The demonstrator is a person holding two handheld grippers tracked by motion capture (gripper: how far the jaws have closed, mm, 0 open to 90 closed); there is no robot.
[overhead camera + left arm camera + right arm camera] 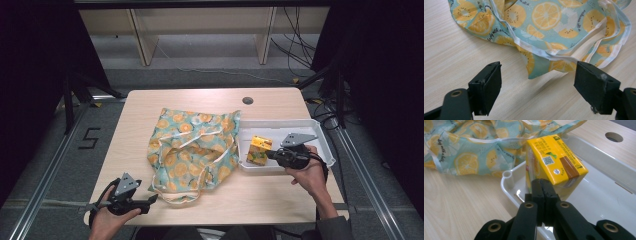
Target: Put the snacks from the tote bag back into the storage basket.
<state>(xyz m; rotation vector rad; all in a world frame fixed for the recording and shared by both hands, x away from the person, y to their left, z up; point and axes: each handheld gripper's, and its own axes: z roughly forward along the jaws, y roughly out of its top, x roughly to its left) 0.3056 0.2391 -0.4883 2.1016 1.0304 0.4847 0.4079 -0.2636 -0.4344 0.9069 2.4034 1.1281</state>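
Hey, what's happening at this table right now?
A person sits at a wooden table with tongs in each hand. The right tongs are shut, their tips just in front of a yellow juice carton that stands in a white tray. The left tongs are open, resting on the table by the edge of a fruit-print cloth bag, which lies flat and untouched.
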